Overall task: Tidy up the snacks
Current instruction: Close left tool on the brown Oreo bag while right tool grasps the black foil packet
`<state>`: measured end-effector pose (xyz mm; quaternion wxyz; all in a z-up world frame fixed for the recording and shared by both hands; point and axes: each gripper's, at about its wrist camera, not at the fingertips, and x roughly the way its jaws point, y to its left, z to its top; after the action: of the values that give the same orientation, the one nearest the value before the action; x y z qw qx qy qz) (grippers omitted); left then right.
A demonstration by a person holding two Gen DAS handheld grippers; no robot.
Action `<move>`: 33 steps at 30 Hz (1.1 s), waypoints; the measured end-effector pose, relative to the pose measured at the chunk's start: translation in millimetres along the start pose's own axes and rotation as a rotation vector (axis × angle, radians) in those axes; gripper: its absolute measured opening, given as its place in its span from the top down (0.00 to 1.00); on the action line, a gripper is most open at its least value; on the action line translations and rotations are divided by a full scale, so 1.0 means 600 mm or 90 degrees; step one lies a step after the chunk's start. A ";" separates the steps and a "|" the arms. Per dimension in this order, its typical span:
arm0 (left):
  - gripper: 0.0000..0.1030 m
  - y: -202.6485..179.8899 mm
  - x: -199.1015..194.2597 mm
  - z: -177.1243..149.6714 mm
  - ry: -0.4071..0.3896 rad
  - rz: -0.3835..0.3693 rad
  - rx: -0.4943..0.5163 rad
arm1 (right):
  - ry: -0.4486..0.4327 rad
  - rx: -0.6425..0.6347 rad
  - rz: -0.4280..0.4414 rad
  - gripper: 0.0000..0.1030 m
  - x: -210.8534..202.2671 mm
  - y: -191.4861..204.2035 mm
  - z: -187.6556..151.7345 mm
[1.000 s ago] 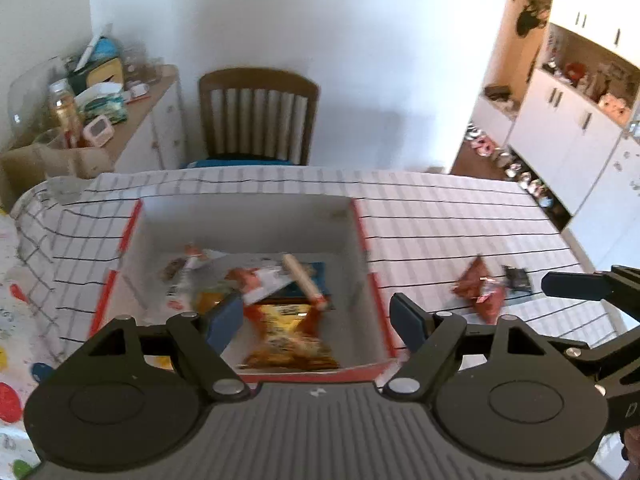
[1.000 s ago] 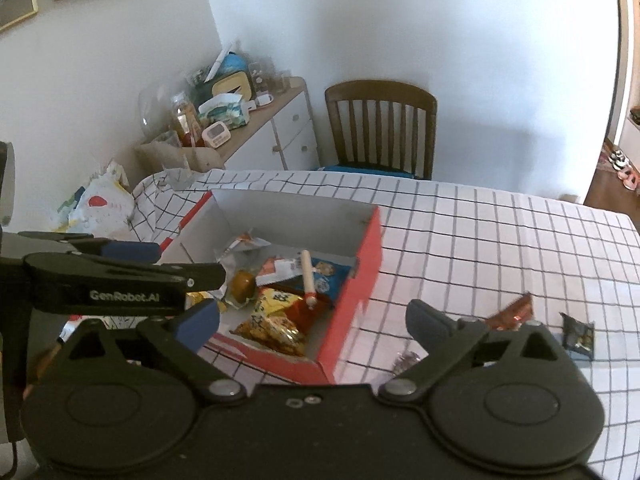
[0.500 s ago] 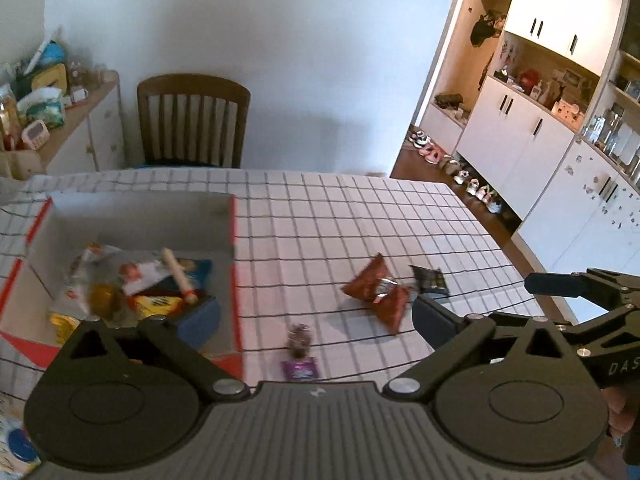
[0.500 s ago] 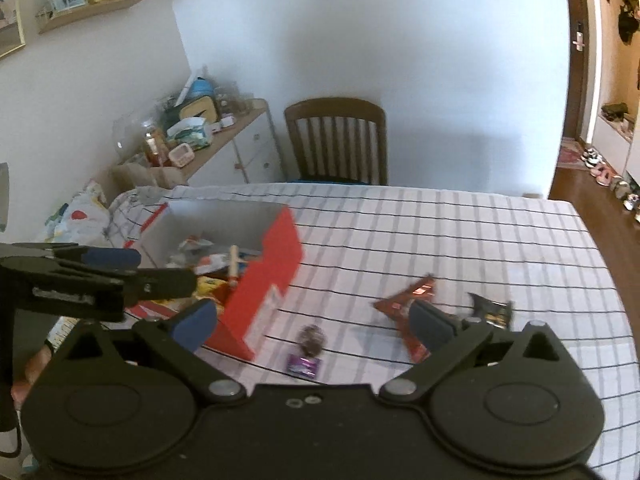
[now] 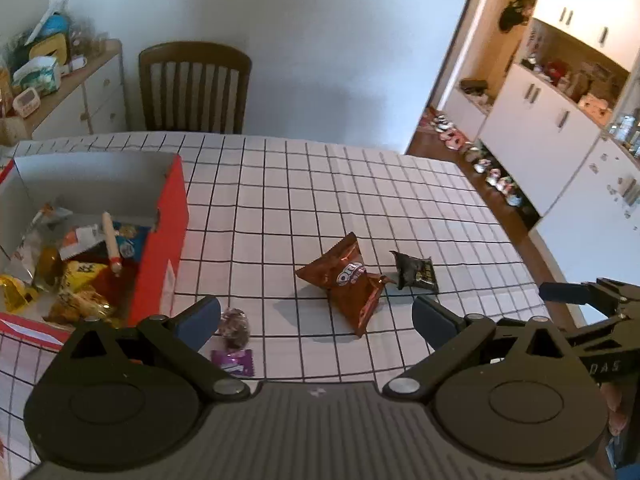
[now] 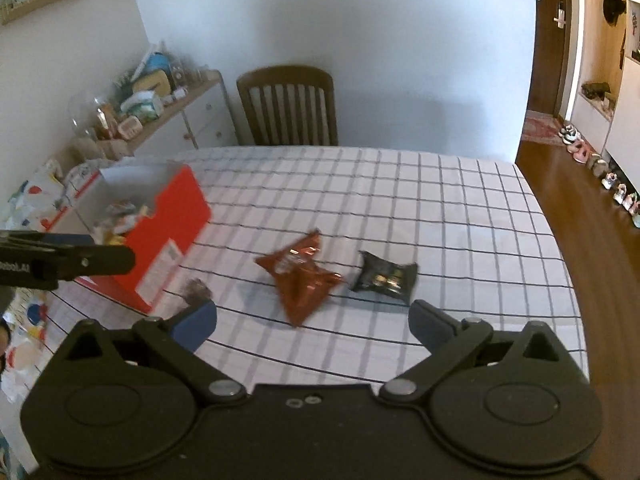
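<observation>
Four loose snacks are lying on the checked surface outside the red box: a brown snack bag, a black packet touching its tip, a dark round sweet and a purple wrapper near the box's outer wall. Both grippers are swinging away from the box, which a second ago was filling both views and is now sliding toward the left edge of the surface in each. The left gripper is hanging empty with jaws released as wide as they go; the right gripper is likewise spread and empty. Judging from this, one drop into the box is done and the next pick is starting, probably the brown bag or black packet. The left view is showing the box contents plainly, a stick-shaped snack over yellow and blue packs, plus the purple wrapper; the right view is hiding that wrapper behind its own finger and is showing the box blurred, but it is giving the bag and packet centred between its jaws.
</observation>
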<state>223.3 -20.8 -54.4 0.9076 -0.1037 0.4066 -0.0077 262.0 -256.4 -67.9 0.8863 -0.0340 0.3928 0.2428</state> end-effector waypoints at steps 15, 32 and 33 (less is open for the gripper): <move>0.00 -0.053 0.144 0.030 0.065 0.108 -0.059 | 0.043 -0.073 0.012 0.01 0.110 -0.109 0.024; 0.00 -0.059 0.277 0.052 0.162 0.132 -0.149 | 0.088 -0.227 0.036 0.08 0.234 -0.099 0.053; 0.00 -0.059 0.282 0.051 0.167 0.132 -0.153 | 0.090 -0.233 0.035 0.09 0.238 -0.097 0.054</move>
<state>361.7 -66.6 -152.2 0.8239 -0.1668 0.5280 0.1206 392.5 -242.1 -155.2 0.8286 -0.2008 0.4039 0.3317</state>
